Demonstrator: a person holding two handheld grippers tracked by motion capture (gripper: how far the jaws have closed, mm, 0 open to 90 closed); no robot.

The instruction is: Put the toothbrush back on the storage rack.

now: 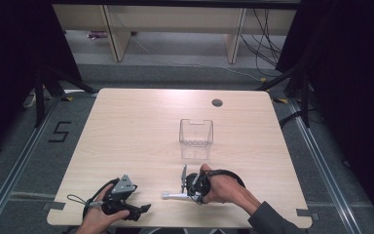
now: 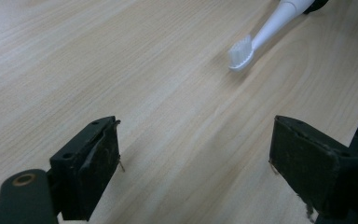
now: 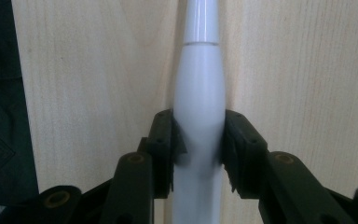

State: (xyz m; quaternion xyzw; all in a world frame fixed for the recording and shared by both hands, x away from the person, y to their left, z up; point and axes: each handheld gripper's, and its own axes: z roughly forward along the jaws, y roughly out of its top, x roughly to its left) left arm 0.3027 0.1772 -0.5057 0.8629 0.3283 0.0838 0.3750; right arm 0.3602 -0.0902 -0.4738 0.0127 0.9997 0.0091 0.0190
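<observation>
Toothbrush (image 3: 199, 93) clamped in right hand-held gripper (image 3: 199, 140) on table (image 1: 126, 126).

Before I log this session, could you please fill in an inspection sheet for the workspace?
Surface: light wooden table, with a round cable hole near the far edge.
Job's things: white electric toothbrush lying near the front edge, bristles pointing toward the left gripper; clear plastic container standing mid-table.
Clutter: nothing seen.
Grippers: right gripper shut on the toothbrush handle; left gripper open, nothing between its fingers.
Cables: black cable looping from the left gripper; cables on the floor behind.
Surroundings: grey floor marked 5, wooden furniture legs.
</observation>
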